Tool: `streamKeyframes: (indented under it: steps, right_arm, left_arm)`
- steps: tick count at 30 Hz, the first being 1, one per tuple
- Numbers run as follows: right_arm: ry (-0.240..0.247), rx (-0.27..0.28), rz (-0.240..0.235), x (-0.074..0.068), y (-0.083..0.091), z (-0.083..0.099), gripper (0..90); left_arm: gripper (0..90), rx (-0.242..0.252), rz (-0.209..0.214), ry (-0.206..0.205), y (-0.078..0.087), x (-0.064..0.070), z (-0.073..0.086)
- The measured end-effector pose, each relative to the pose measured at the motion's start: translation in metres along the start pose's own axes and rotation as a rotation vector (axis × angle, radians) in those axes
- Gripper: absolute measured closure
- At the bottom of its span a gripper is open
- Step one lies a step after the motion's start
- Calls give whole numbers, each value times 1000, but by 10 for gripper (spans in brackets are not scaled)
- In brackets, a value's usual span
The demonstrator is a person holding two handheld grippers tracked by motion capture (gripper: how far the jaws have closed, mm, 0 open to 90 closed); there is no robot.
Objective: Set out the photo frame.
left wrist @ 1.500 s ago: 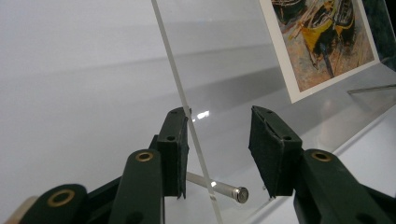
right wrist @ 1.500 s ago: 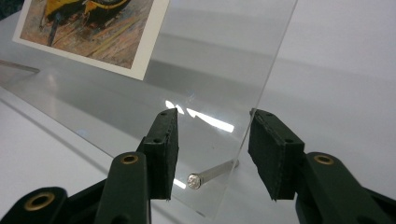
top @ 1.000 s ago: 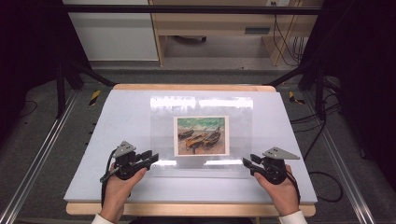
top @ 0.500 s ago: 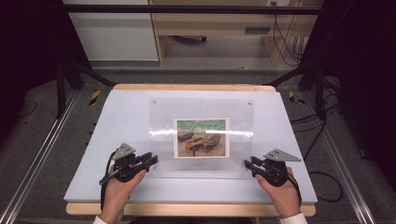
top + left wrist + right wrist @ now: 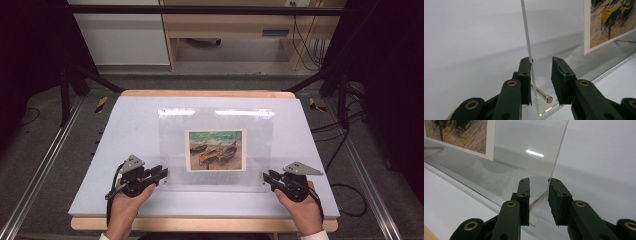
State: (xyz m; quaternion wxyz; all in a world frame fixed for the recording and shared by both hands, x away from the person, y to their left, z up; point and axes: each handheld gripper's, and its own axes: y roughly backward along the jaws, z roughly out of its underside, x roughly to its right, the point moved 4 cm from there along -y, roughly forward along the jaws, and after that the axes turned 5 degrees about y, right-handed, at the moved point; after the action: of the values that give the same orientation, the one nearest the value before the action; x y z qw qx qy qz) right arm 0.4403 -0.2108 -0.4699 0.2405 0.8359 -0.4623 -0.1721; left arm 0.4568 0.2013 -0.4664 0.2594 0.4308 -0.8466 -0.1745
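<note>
A clear acrylic frame (image 5: 175,150) holding a painted print of boats (image 5: 216,150) stands tilted on the white table (image 5: 130,125). My left gripper (image 5: 164,172) is at the frame's lower left corner and my right gripper (image 5: 266,176) at its lower right corner. In the left gripper view, the sheet's edge (image 5: 527,42) rests against one jaw of my left gripper (image 5: 541,62), with a gap to the other jaw. A metal pin (image 5: 541,94) sticks out below. In the right gripper view, the sheet (image 5: 524,145) passes between the jaws of my right gripper (image 5: 539,182), which stand apart.
The table's wooden front edge (image 5: 200,225) lies just behind the hands. Metal rails (image 5: 40,170) run along both sides. Cables (image 5: 345,195) trail on the floor at the right, and a cabinet (image 5: 120,35) stands beyond the table.
The print sits lower in the high view, so the frame has shifted or tipped a little toward the person. Both grippers have drawn back slightly with its lower corners.
</note>
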Motion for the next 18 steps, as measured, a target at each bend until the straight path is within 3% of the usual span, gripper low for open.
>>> streamKeyframes:
  steps: [18]
  right_arm:
    - [7, -10, 5, -2, 2, 5, 731]
  left_arm:
    - [710, -13, -11, -26, 3, 4, 6]
